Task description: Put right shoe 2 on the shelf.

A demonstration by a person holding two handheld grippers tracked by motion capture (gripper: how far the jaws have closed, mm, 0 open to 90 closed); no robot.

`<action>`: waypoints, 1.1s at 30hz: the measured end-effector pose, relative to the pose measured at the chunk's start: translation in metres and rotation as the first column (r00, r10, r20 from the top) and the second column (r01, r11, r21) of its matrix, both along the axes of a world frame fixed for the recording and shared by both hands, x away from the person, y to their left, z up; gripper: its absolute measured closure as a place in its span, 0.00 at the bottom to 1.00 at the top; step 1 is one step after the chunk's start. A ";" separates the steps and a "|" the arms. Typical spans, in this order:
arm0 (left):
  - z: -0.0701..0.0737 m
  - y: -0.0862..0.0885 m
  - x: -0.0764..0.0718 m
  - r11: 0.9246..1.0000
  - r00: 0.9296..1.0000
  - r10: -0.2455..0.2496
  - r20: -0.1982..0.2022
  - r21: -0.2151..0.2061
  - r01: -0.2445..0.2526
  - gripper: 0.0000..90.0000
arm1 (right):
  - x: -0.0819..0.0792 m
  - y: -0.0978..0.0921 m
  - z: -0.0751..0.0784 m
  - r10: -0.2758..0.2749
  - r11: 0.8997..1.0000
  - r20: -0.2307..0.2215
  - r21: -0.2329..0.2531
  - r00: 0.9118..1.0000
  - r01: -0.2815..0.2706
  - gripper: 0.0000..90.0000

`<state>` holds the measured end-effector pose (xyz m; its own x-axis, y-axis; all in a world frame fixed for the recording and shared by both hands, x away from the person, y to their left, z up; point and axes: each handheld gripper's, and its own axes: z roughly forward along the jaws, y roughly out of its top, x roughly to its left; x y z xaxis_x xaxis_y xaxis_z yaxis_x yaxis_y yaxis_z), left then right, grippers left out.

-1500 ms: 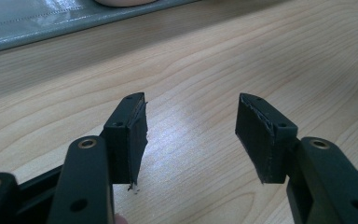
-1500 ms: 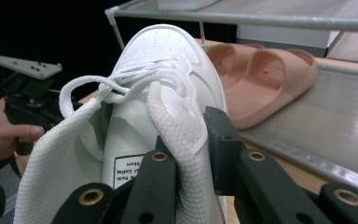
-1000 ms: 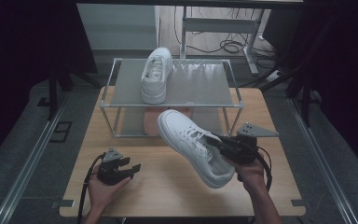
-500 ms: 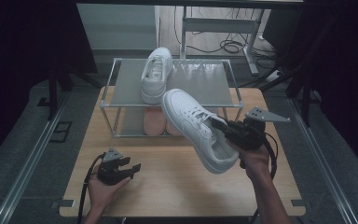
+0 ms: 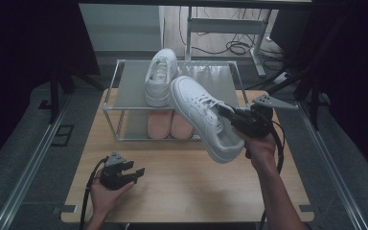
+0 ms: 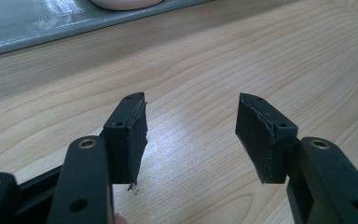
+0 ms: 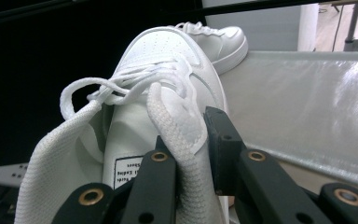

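Right tool (image 5: 230, 115), held in the person's right hand (image 5: 259, 146), is clamped on the collar of a white sneaker (image 5: 202, 117) and holds it in the air above the wooden surface (image 5: 191, 182), just in front of a metal shoe rack (image 5: 112, 103). In the right gripper view the two black jaws pinch the padded mesh lining at the shoe's opening, one jaw inside and one outside. The sneaker is a low-top in smooth white leather with a thick white sole, white laces tied in a loose bow, small perforations over the toe and a white label with dark print inside. It is tilted, its toe pointing up and away toward the rack's top shelf (image 5: 220, 79), its heel lower and toward the person.

On that grey top shelf stands a matching white sneaker (image 5: 159, 76), toe pointing away, near the lifted shoe's toe. On the lower level, under the shelf, sits a pair of pink shoes (image 5: 170, 124), side by side.

Left tool (image 5: 136, 173) rests low at the near left of the surface in the person's left hand (image 5: 104, 194), well apart from the shoes. Its jaws stand apart with nothing between them; the left gripper view shows bare wood grain in the gap.
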<state>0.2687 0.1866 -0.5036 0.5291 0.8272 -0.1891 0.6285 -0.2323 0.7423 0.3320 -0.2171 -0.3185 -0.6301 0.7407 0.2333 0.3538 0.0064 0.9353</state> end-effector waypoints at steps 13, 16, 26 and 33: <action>0.000 0.000 0.001 1.000 1.000 0.000 -0.001 -0.004 0.000 0.49 | 0.029 0.004 0.013 -0.077 0.997 -0.019 -0.007 0.997 0.077 0.90; -0.001 0.000 0.001 1.000 1.000 -0.004 -0.001 -0.002 0.004 0.49 | 0.039 0.007 0.017 -0.100 0.995 -0.026 -0.018 0.995 0.100 0.90; -0.001 0.000 0.001 1.000 1.000 -0.004 0.000 -0.003 0.004 0.49 | 0.067 0.017 0.024 -0.160 0.987 -0.053 -0.032 0.986 0.158 0.90; -0.002 -0.001 0.001 1.000 1.000 -0.007 -0.003 -0.002 0.007 0.49 | 0.083 0.022 0.029 -0.212 0.977 -0.062 -0.046 0.975 0.210 0.89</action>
<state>0.2697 0.1854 -0.5052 0.5340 0.8233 -0.1923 0.6292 -0.2351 0.7408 0.4155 -0.1955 -0.2895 -0.4428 0.8646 0.2375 0.4122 -0.0390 0.9103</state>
